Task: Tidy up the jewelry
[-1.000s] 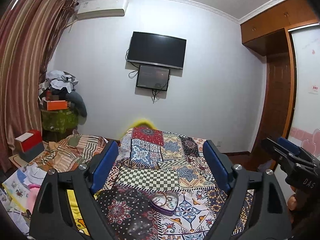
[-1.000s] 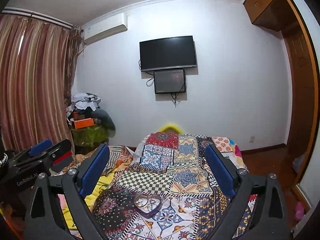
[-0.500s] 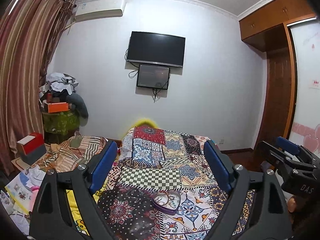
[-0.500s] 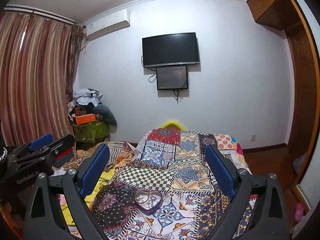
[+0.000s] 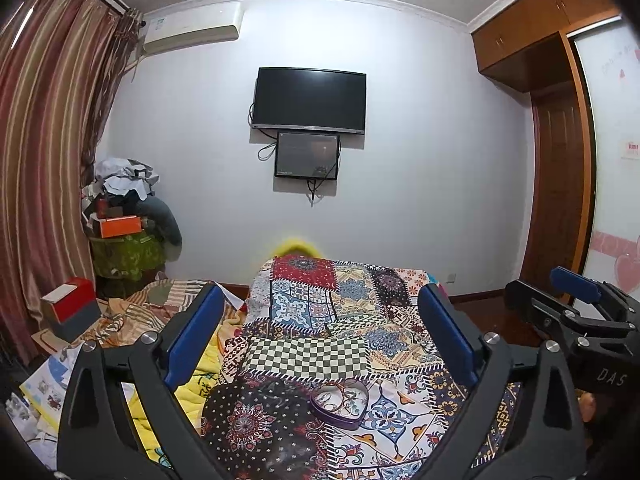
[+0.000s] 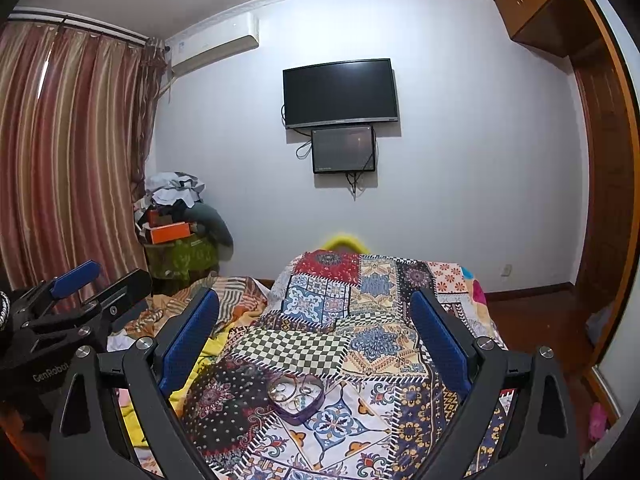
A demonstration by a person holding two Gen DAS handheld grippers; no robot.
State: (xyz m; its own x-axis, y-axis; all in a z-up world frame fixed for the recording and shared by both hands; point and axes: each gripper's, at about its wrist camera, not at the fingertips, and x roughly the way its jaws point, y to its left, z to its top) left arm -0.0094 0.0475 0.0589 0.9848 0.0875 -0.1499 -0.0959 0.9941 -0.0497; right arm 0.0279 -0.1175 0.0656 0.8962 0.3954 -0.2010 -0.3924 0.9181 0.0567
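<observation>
Bed (image 5: 312,320) w/ patchwork quilt is the landmark. TV (image 5: 310,100) on the wall past its far end; curtain (image 5: 36,160) & clutter pile off its left side.

Heart tin (image 5: 340,402) sits on the quilt at the near end, lid off, rings & bangles inside.

Left tongs (image 5: 320,340) and right tongs (image 6: 316,338) both hover above the near end, jaws wide apart, nothing held.

Handling, prob.: tin light, stiff, thin-walled, grip at the rim. Jewelry tiny, hard, slippery, tangle-prone; pinch one bangle at its edge. Soft quilt will give under pressure.

Writing: "DAS" on right tongs, "GenRobot" (cut off) on left.
</observation>
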